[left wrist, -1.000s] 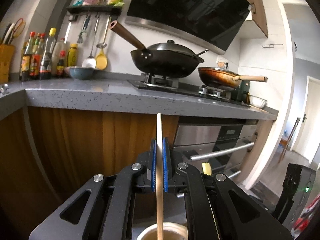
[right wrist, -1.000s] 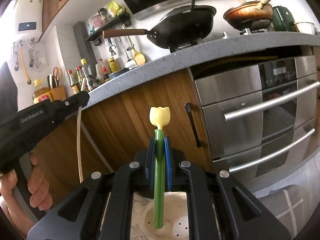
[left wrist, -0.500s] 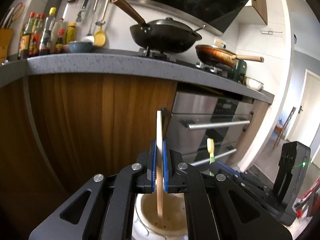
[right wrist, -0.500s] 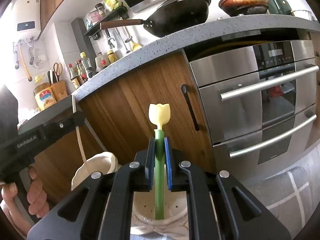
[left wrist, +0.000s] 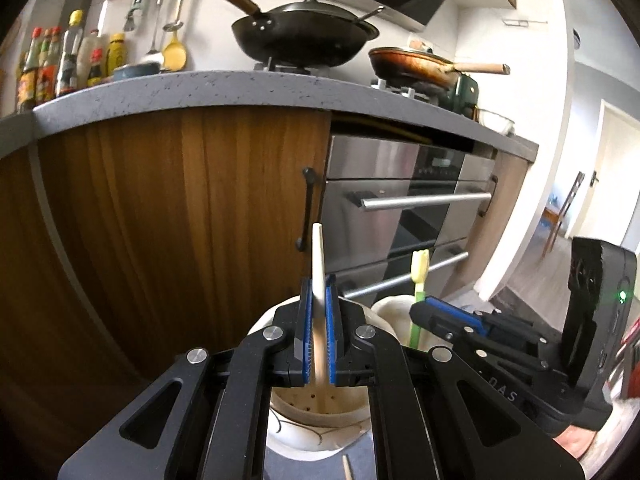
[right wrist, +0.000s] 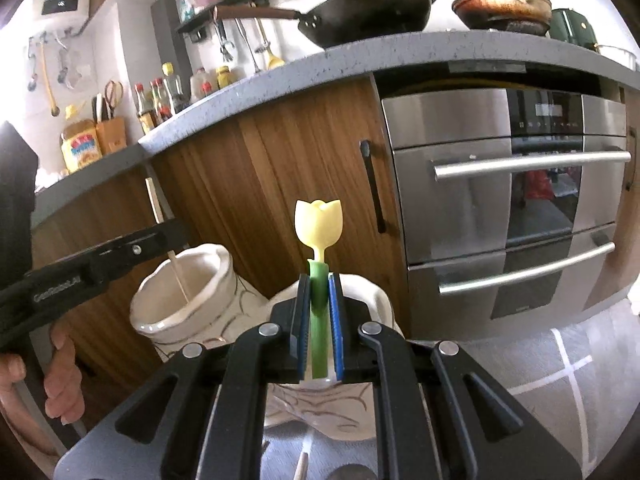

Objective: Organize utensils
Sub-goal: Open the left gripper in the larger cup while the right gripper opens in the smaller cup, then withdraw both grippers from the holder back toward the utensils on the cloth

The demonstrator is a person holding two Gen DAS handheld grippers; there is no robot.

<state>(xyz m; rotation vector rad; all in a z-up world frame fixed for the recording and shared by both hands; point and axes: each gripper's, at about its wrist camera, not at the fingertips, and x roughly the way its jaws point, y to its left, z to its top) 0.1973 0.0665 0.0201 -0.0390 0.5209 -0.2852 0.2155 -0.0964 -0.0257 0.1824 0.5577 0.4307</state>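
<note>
Left gripper (left wrist: 319, 344): clamped on wooden chopstick (left wrist: 318, 280), since lowered with its tip inside the left ceramic holder (right wrist: 184, 300). Right gripper (right wrist: 319, 340): clamped on tulip-topped green utensil (right wrist: 319, 240), likewise sunk into the right ceramic holder (left wrist: 394, 310). Release judged imminent. Behind: wooden cabinet (left wrist: 180, 216), oven (right wrist: 512, 200).

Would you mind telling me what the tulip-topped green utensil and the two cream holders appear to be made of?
The tulip-topped green utensil looks like matte moulded plastic or silicone: uniform colour, soft edges. The cream wavy-rimmed holders appear to be glazed ceramic, with a glossy highlight on one rim.
</note>
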